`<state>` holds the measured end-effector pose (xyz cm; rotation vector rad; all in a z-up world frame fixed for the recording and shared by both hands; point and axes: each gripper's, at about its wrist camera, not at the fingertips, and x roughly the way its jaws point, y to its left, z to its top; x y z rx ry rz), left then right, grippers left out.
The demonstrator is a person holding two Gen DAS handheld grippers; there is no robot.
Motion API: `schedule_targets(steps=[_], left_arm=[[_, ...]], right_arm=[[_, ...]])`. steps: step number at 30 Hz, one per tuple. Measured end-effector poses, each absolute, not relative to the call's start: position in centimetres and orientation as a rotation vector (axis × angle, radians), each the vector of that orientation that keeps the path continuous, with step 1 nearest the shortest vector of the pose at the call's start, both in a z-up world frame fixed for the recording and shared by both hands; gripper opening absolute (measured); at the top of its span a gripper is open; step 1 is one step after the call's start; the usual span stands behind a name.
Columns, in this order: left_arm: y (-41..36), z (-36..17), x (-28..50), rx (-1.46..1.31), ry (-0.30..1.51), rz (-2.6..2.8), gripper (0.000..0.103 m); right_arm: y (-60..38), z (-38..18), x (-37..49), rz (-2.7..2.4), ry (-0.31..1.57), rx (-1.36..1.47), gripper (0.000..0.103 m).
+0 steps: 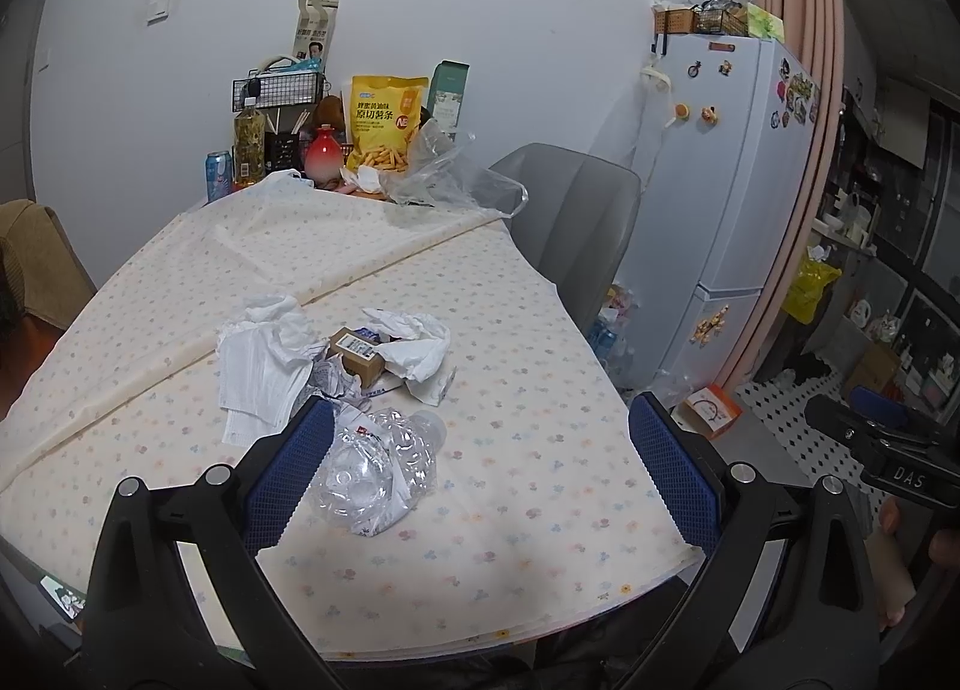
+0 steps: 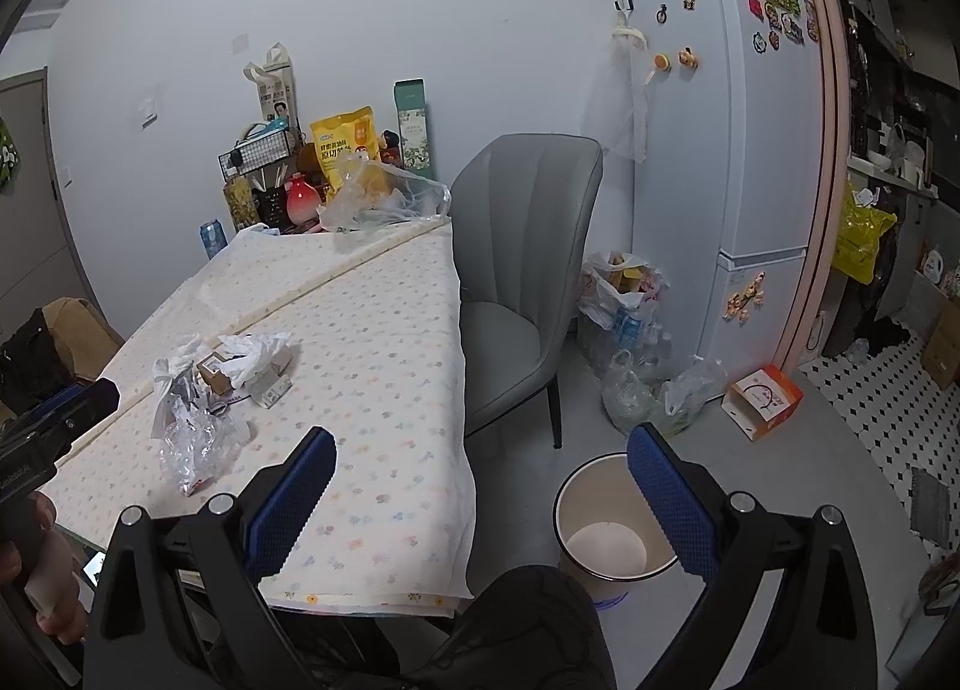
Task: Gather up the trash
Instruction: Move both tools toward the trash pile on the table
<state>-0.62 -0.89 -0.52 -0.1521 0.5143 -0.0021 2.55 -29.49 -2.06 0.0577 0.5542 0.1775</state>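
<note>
On the tabletop (image 1: 510,330), under a floral cloth, we see the trash heaped together: crumpled white tissue (image 1: 264,354) at the left, a small brown carton (image 1: 357,354) beside it, more white paper (image 1: 420,348) to the right, and a crushed clear plastic bottle (image 1: 378,462) nearest us. Our left tool (image 1: 474,468) hovers wide open and empty, its left finger just beside the bottle. Further right, our right tool (image 2: 480,501) gapes open and empty above the table's edge and a white waste bin (image 2: 606,528) on the floor.
</note>
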Motion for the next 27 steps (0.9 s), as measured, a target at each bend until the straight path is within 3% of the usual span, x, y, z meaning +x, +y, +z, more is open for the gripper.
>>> schedule_targets(steps=[27], left_arm=[[1.5, -0.6, -1.2, -0.193, 0.506, 0.024, 0.097]], right_arm=[[-28.0, -2.9, 3.3, 0.224, 0.589, 0.052, 0.095]])
